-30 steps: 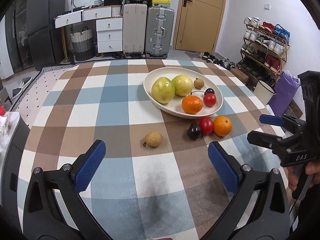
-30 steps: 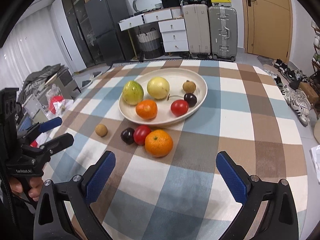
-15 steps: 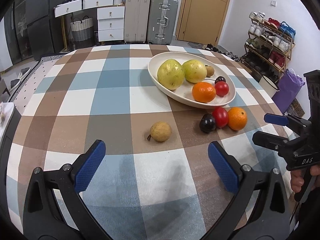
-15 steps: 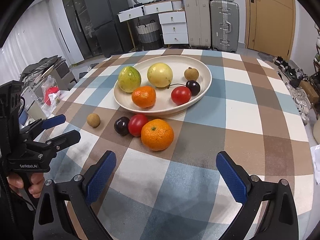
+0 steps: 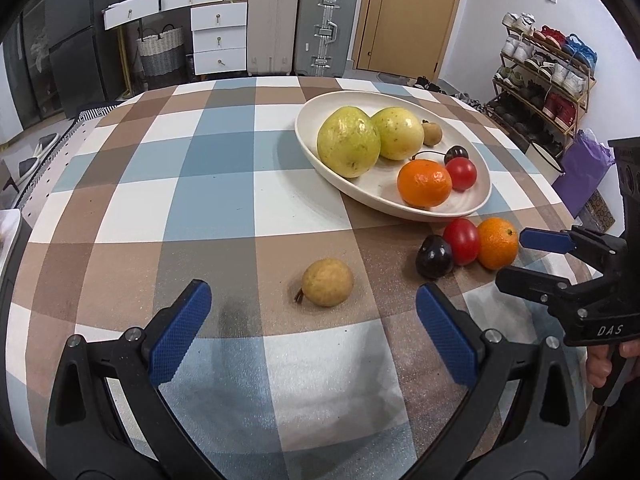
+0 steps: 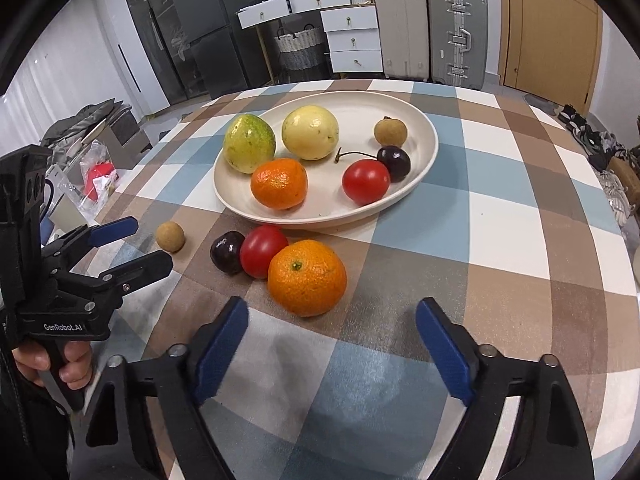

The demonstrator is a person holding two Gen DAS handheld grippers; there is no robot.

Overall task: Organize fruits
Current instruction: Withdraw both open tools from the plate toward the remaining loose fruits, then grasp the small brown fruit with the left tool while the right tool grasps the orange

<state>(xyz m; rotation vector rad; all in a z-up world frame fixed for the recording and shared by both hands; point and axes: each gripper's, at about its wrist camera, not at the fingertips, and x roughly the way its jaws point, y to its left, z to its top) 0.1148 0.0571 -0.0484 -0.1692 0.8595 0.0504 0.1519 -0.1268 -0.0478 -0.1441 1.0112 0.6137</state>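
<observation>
Left gripper (image 5: 310, 328): jaws spread wide, holding nothing, small round tan fruit (image 5: 327, 281) just ahead between them.
Right gripper (image 6: 330, 344): jaws wide apart, empty, loose orange mandarin (image 6: 307, 277) just ahead.
Oval cream plate (image 6: 416, 120): beyond the loose fruits on the table.

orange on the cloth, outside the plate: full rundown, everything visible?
The loose orange is round, bright, with dimpled peel and a small green stem scar on top. It sits on the checked tablecloth just in front of the white plate, against a red tomato, ahead of the open right gripper. Nothing grips it.
</observation>
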